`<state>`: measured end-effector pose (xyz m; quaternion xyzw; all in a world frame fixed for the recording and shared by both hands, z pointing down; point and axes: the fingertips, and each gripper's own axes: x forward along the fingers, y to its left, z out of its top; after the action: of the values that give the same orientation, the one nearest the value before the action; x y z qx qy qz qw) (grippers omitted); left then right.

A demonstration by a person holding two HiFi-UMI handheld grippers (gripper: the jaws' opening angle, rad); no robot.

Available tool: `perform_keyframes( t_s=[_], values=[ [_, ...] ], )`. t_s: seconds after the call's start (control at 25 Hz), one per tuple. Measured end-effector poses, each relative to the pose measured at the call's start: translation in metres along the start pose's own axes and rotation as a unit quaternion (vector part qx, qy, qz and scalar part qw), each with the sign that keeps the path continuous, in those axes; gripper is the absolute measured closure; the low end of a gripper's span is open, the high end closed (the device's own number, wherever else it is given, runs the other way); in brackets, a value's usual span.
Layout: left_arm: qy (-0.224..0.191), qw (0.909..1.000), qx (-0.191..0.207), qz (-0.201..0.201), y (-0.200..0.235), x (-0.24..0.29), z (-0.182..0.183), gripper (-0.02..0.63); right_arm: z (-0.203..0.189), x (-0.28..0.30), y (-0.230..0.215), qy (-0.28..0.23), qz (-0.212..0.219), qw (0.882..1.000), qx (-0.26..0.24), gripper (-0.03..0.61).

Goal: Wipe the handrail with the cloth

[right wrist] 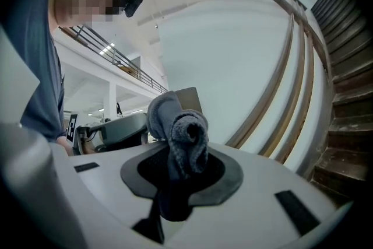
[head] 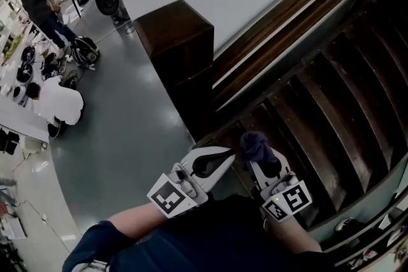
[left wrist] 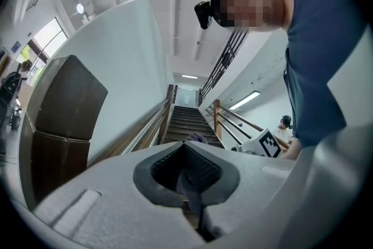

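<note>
The right gripper (head: 260,162) pinches the bunched cloth (head: 256,144), held near the person's body above the stairs (head: 331,92). Just beside it, the left gripper (head: 227,156) has its jaws together, empty.

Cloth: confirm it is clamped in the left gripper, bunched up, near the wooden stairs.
Wrong gripper. The cloth is clamped in the right gripper, not the left, bunched up, near the wooden stairs; the right gripper view shows it between those jaws. The left gripper is shut with nothing in it.
</note>
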<state>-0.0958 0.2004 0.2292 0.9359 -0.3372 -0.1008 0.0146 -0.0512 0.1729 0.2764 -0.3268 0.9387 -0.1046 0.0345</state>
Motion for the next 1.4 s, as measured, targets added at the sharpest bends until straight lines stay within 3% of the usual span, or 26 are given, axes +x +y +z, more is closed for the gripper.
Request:
perform_keyframes(
  t_s=[0.32, 0.6, 1.0, 1.4],
  values=[
    [0.008, 0.9997, -0.02, 0.009, 0.042, 0.032, -0.007, 0.612, -0.001, 0.04, -0.036, 0.0, 0.008, 1.0, 0.015, 0.485],
    [0.016, 0.9998, -0.009, 0.012, 0.056, 0.073, -0.004, 0.612, 0.01, 0.048, -0.079, -0.002, 0.015, 1.0, 0.023, 0.485],
    [0.022, 0.9995, -0.007, 0.019, 0.09, 0.162, -0.039, 0.612, 0.009, 0.065, -0.203, -0.006, -0.022, 1.0, 0.013, 0.485],
    [0.057, 0.9979, -0.005, 0.031, 0.147, 0.246, -0.093, 0.612, 0.016, 0.102, -0.318, -0.018, -0.061, 0.998, -0.015, 0.484]
  ],
)
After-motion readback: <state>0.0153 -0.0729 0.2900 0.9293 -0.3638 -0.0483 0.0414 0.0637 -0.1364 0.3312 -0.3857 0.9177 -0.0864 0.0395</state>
